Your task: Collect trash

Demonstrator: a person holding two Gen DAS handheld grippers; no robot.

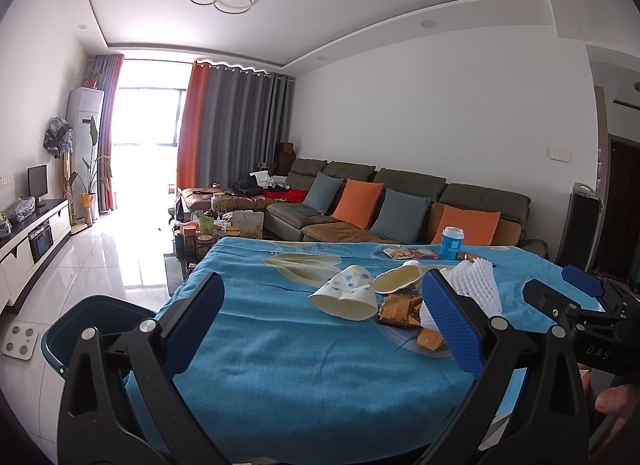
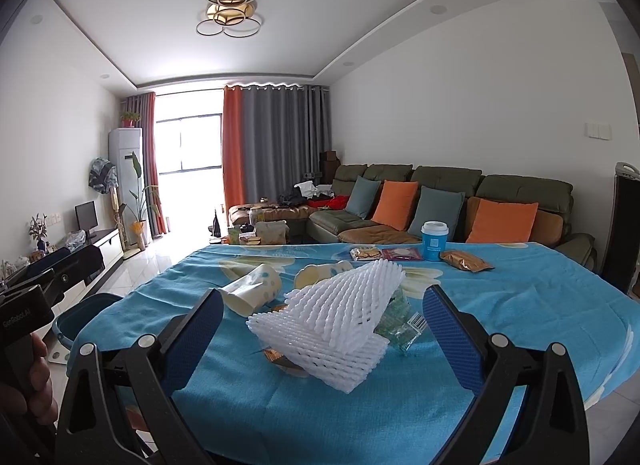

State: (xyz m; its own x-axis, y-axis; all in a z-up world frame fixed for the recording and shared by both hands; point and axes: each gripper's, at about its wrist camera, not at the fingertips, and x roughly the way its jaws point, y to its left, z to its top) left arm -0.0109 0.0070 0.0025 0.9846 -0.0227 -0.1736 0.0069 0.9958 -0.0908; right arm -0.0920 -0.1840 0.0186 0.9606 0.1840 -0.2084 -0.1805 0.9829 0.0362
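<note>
Trash lies on a table under a blue cloth (image 1: 280,345). A crushed paper cup with dots (image 1: 346,297) lies on its side, with a second crushed cup (image 1: 400,277) behind it and gold wrappers (image 1: 400,309) beside it. White foam netting (image 2: 332,329) lies over a green-printed clear wrapper (image 2: 400,325). My left gripper (image 1: 320,321) is open and empty, short of the dotted cup. My right gripper (image 2: 324,329) is open, its jaws standing either side of the foam netting without touching it. A dark blue bin (image 1: 92,329) stands at the table's left edge.
At the far edge stand a blue cup with a white lid (image 2: 434,241), snack packets (image 2: 366,253) and a gold packet (image 2: 466,261). Behind are a green sofa (image 2: 440,193) with cushions and a cluttered coffee table (image 1: 208,229). A white scale (image 1: 22,341) lies on the floor.
</note>
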